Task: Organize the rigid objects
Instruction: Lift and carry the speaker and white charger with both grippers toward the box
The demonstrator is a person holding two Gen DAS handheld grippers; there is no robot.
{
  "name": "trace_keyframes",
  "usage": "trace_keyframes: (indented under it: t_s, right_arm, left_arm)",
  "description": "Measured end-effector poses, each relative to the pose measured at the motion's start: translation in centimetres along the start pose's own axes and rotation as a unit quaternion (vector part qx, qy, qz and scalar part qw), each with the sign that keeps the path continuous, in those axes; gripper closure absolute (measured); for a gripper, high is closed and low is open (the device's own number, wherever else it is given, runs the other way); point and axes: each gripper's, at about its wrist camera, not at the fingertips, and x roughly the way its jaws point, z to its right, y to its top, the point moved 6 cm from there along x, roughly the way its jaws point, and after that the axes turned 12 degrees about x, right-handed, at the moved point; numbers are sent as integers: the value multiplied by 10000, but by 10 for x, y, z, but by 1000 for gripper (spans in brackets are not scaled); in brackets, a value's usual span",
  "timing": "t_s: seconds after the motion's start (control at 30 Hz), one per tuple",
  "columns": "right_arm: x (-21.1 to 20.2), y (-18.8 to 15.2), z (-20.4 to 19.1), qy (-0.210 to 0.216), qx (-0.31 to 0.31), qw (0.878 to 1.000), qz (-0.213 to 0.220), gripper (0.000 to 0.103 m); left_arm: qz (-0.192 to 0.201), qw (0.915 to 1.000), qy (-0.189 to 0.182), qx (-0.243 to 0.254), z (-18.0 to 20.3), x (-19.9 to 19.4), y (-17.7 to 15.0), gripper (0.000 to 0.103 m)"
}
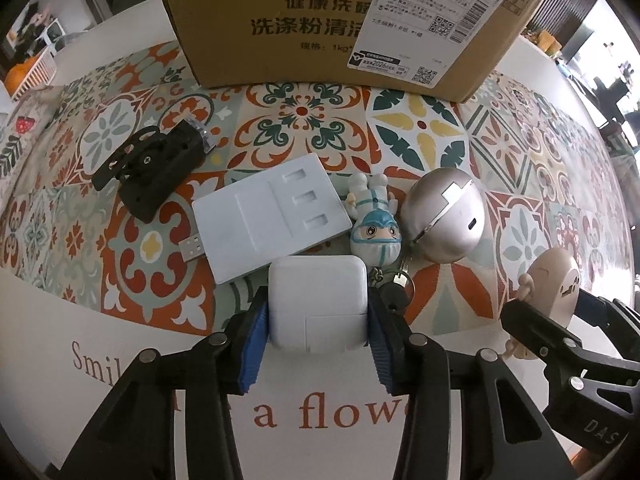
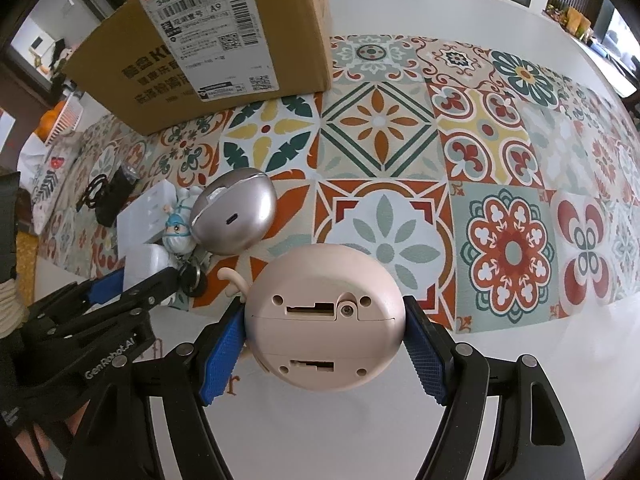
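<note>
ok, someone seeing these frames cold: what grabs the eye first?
Probably the loud patterned tile mat covering the table, with the big cardboard box standing at its far edge. Next, the two held things up close: the left gripper has its jaws on a white charger block, and the right gripper clamps a pink egg-shaped gadget. A shiny silver egg-shaped case lies beside a small masked figurine.
</note>
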Motion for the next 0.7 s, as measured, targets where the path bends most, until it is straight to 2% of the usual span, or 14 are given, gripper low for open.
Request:
trace_keyframes:
  t_s: [0.3, 0.53, 0.7]
  right_arm:
    - [-19, -4, -10, 88, -84, 9998, 167, 28]
    - [-48, -6, -22, 249, -168, 9987, 423, 28]
    - [-71, -1, -32, 344, -229, 9967, 696, 28]
  left_arm:
    - [104, 9999, -75, 36, -5, -18, -28, 58]
    - [533, 9986, -57, 6, -10, -54, -30, 58]
    - [878, 9961, -91, 2, -16, -81, -17, 58]
